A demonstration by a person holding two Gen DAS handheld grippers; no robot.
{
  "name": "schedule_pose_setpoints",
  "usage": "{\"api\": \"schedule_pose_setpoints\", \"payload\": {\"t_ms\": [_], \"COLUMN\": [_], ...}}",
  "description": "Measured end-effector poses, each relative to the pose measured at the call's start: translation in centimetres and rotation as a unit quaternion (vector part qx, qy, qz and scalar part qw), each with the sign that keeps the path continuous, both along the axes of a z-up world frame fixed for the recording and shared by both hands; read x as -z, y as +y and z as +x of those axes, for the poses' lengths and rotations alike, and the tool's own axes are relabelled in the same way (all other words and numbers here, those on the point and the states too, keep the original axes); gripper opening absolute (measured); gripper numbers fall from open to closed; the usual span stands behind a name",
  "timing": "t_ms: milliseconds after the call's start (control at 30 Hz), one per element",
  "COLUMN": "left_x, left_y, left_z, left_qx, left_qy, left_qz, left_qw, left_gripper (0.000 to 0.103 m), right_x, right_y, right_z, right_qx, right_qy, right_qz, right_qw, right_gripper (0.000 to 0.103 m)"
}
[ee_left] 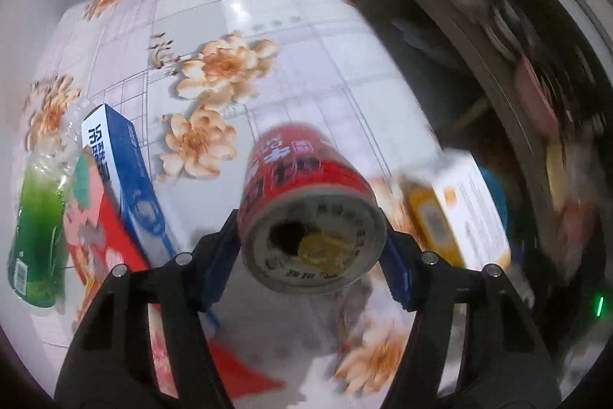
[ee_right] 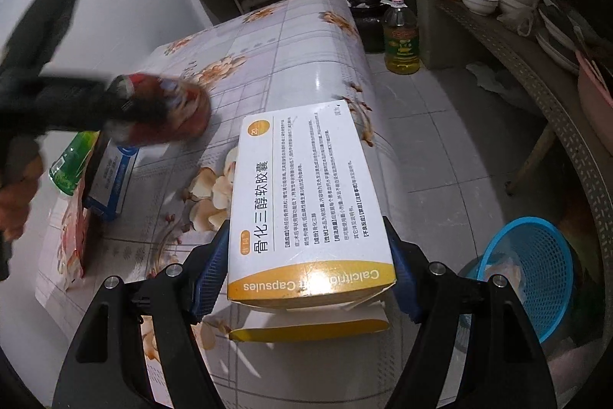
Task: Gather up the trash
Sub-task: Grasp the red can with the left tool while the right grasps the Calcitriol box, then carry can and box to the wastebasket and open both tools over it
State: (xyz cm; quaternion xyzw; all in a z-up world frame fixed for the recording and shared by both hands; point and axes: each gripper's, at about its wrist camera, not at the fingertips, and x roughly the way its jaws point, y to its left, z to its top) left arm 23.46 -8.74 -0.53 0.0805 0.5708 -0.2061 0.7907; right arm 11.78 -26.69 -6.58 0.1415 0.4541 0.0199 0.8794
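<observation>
Left tongs (ee_left: pixel 312 248) closed onto a red can (ee_left: pixel 306 202), both blue pads pressed to its sides; can held clear above the bench (ee_left: pixel 306 45), opened end toward the camera (frame blurred, print on the can not readable). Right tongs (ee_right: pixel 306 275) clamped on a white-and-yellow capsule box (ee_right: pixel 302 194), pads tight on its long edges, box lifted over the near corner of the bench, end flap hanging loose beneath it. From the right wrist view the left tongs and can (ee_right: pixel 161 110) show as a blur at left, carried by a hand (ee_right: pixel 15 194), above the flower-patterned bench top. Left on the bench: a green plastic bottle (ee_left: pixel 36 236) lying on its side, a blue-and-white box (ee_left: pixel 126 179) just beside it, and a red-and-pink packet (ee_left: pixel 99 232) touching the blue box. On the floor at right of the bench, a blue mesh basket (ee_right: pixel 536 255) with something pale inside. Farther back, an oil bottle (ee_right: pixel 400 37) stands on the floor near a dark jar (ee_right: pixel 367 14); bowls (ee_right: pixel 479 0) stacked on a shelf.
</observation>
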Motion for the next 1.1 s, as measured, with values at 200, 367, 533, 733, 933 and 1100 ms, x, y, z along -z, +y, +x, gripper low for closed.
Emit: {"api": "schedule_pose_setpoints", "payload": {"t_ms": [200,367,533,733,933,1100], "left_x": [-0.3,-1.2,-0.1,1.0,1.4,1.6], "left_y": [0.6,0.9,1.8,1.6,2.0,2.4], "left_z": [-6.2,-11.4,-14.8,-15.8,-15.1,-14.9], "left_qx": [0.065,0.103,0.101,0.091,0.08,0.072], "left_qy": [0.001,-0.042,-0.082,-0.126,-0.137,-0.132], "left_qz": [-0.02,-0.038,-0.06,-0.073,-0.104,-0.129], "left_qw": [0.9977,0.993,0.9897,0.9851,0.9818,0.9802], "left_gripper": [0.062,0.062,0.062,0.062,0.063,0.069], "right_x": [-0.1,-0.5,-0.2,-0.6,-0.9,-1.3], "right_y": [0.0,0.8,1.9,2.4,2.2,2.1], "right_z": [-1.0,-2.1,-2.9,-3.0,-2.9,-2.7], "right_qx": [-0.005,-0.027,-0.054,-0.074,-0.079,-0.076], "right_qy": [0.003,0.01,0.024,0.03,0.032,0.027], "right_qz": [0.003,-0.005,-0.032,-0.047,-0.032,-0.029], "right_qw": [1.0,1.0,0.998,0.996,0.996,0.996], "right_gripper": [0.071,0.071,0.071,0.074,0.078,0.081]}}
